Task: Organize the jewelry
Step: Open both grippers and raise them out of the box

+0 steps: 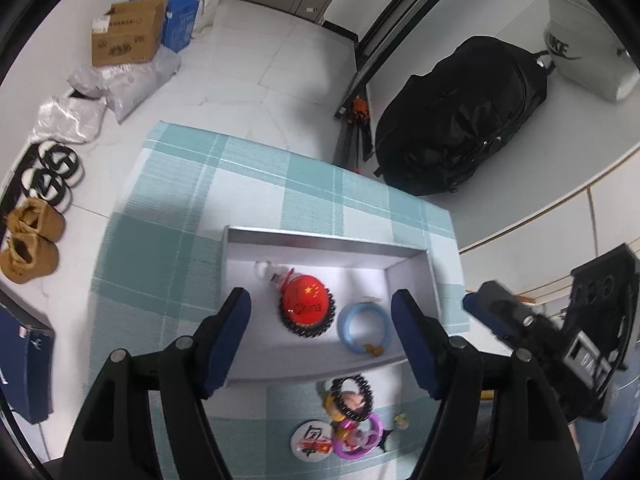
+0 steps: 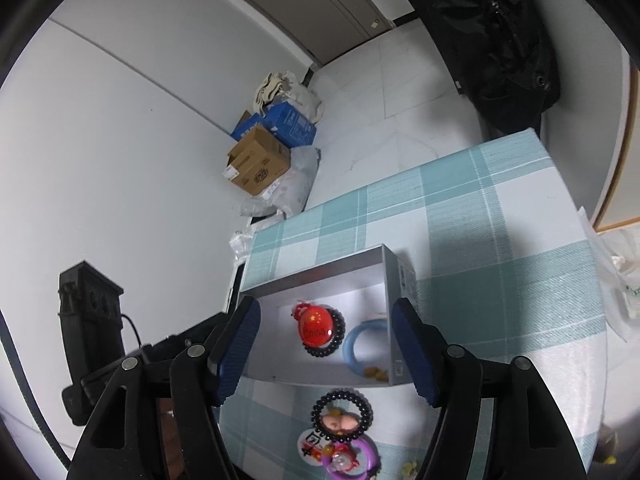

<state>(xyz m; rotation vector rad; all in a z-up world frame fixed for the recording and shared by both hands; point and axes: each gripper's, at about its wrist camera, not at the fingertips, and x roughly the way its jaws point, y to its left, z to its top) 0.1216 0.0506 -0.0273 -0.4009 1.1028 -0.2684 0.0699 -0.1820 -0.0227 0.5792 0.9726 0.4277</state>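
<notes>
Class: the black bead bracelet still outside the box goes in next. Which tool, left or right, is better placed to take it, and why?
Probably the right tool: open, with the black bead bracelet centred just below its tips. For the left tool, also open, the bracelet lies off toward its right finger.

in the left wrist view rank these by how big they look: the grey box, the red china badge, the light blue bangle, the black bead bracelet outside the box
1. grey box
2. red China badge and light blue bangle: look alike, no ranking
3. black bead bracelet, though it lies nearer the camera

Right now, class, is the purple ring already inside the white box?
No, the purple ring lies on the checked cloth outside the white box.
</notes>
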